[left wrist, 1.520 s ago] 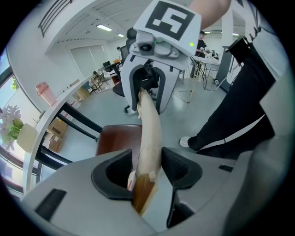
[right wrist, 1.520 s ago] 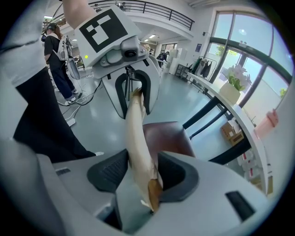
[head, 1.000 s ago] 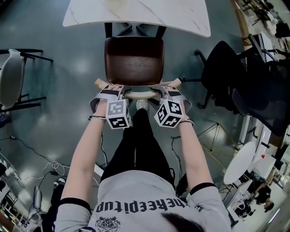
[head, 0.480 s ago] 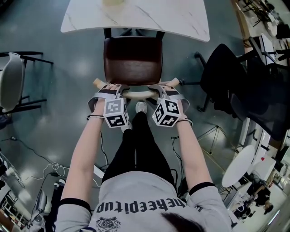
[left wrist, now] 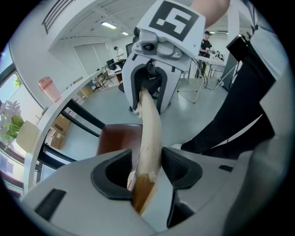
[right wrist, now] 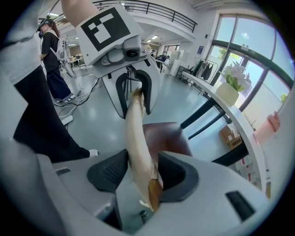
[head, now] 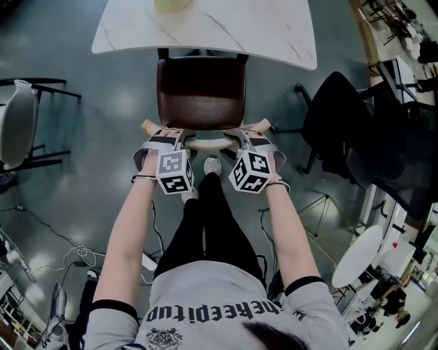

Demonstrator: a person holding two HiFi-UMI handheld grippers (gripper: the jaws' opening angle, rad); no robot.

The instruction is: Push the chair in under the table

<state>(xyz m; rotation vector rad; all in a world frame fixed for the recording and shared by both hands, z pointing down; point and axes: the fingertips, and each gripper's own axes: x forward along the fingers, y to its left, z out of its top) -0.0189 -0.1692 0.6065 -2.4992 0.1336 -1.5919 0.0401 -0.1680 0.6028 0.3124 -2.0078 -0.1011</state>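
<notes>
The chair has a dark brown seat (head: 202,92) and a pale curved wooden backrest (head: 209,142). It stands at the near edge of the white marble table (head: 260,31), with the seat's far edge at the tabletop's rim. My left gripper (head: 175,135) is shut on the left part of the backrest and my right gripper (head: 239,135) on the right part. In the left gripper view the backrest (left wrist: 150,129) runs between the jaws of my left gripper (left wrist: 146,168). The right gripper view shows the backrest (right wrist: 137,133) clamped in my right gripper (right wrist: 138,173).
A black office chair (head: 342,116) stands close on the right and a grey chair (head: 17,116) on the left. A pale pot (head: 173,4) sits on the table. Cables (head: 75,253) lie on the floor at the lower left. My foot (head: 212,165) is just behind the chair.
The chair and both grippers have moved a little toward the table. The gap between the seat and the tabletop's edge has closed. Both grips are unchanged.
</notes>
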